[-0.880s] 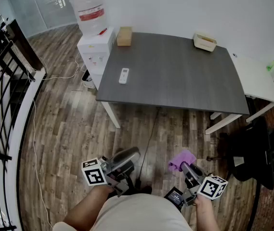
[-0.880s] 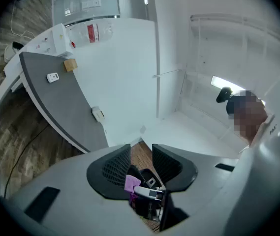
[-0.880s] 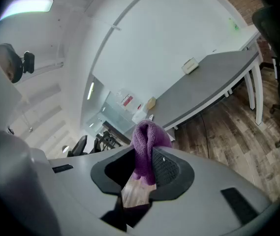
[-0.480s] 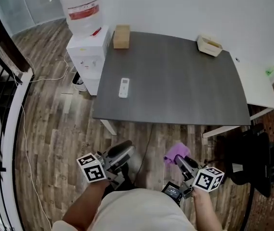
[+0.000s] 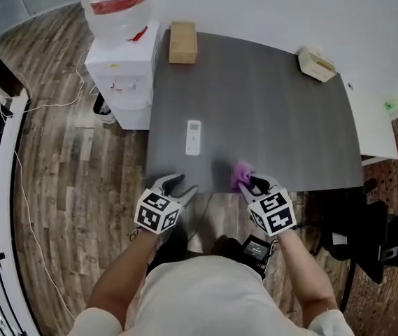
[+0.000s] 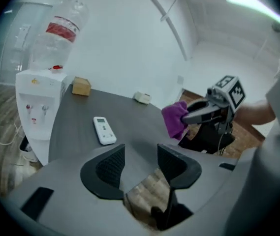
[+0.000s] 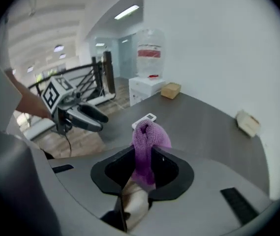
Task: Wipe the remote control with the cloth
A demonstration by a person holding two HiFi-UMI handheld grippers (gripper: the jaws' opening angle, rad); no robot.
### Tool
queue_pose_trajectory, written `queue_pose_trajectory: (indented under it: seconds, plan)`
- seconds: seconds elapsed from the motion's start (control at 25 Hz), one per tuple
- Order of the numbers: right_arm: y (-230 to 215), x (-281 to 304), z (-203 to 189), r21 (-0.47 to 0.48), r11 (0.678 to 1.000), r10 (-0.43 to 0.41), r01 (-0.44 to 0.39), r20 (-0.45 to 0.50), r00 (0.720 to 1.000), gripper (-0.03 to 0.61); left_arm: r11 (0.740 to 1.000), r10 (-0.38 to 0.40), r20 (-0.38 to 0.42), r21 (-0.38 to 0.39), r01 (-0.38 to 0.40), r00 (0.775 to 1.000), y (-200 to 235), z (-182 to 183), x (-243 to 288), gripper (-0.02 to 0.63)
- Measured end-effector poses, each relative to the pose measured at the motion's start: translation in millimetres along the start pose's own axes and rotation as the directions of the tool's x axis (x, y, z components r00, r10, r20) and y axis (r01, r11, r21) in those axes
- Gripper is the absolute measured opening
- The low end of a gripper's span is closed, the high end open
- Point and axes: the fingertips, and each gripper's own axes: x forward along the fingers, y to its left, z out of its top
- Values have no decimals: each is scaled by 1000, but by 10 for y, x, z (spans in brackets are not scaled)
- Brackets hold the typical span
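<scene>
A white remote control (image 5: 194, 136) lies on the dark grey table (image 5: 268, 110), towards its near left side. My right gripper (image 5: 250, 184) is shut on a bunched purple cloth (image 5: 240, 175) and hovers over the table's near edge, to the right of the remote. In the right gripper view the cloth (image 7: 148, 139) stands up between the pads, with the remote (image 7: 144, 120) beyond it. My left gripper (image 5: 177, 185) is open and holds nothing; it sits at the near edge just short of the remote (image 6: 104, 130). Its jaws (image 6: 140, 163) stand apart.
A water dispenser (image 5: 118, 54) stands against the table's left end. A cardboard box (image 5: 182, 42) and a small beige tray (image 5: 317, 63) sit at the table's far edge. A white side table (image 5: 375, 124) and a black chair (image 5: 366, 236) are at the right.
The person has stepped up to the table. Both grippers have moved forward from over the floor to the table's near edge, the right one still carrying the cloth.
</scene>
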Motion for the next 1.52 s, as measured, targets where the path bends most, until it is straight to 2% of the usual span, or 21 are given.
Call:
queue_pose_trajectory:
  seconds: [0.08, 0.16, 0.36, 0.48, 0.56, 0.72, 0.88, 0.96, 1.12, 1.28, 1.4, 1.52]
  plan:
    - [-79, 340, 125, -181, 983, -36, 23, -68, 997, 91, 998, 54, -54, 37, -52, 997, 191, -53, 170, 187]
    - [-142, 681, 234, -310, 950, -54, 14, -119, 991, 91, 994, 89, -94, 68, -83, 992, 322, -83, 329, 187]
    - [-147, 1360, 393, -507, 858, -31, -85, -216, 976, 91, 981, 168, -192, 130, -145, 967, 553, -104, 639, 187]
    - [-168, 1616, 484, -598, 789, -21, -141, -256, 966, 91, 967, 228, -245, 167, -191, 942, 655, -148, 701, 187]
    - [-270, 1764, 702, -644, 752, -28, -141, -246, 969, 91, 958, 262, -266, 187, -217, 928, 738, -142, 734, 187]
    - [-435, 2134, 1104, -721, 680, -60, -132, -234, 970, 91, 957, 268, -310, 196, -214, 912, 817, -156, 848, 187]
    - [-159, 2325, 921, -773, 593, -27, -227, -301, 953, 91, 962, 259, -362, 177, -206, 895, 889, -258, 939, 187]
    - [12, 2276, 817, -764, 590, 17, -261, -311, 950, 91, 962, 258, -368, 178, -205, 893, 912, -270, 950, 166]
    - [262, 2098, 680, -706, 621, 108, -339, -351, 930, 89, 958, 269, -369, 194, -210, 889, 930, -272, 940, 167]
    - [363, 1974, 566, -665, 649, 144, -369, -368, 918, 87, 955, 281, -370, 198, -220, 886, 925, -277, 953, 167]
    - [464, 1878, 497, -612, 684, 186, -398, -381, 906, 87, 952, 293, -360, 199, -234, 886, 927, -298, 966, 167]
    - [553, 1770, 371, -524, 726, 249, -446, -405, 880, 86, 948, 303, -338, 198, -247, 891, 911, -286, 962, 167]
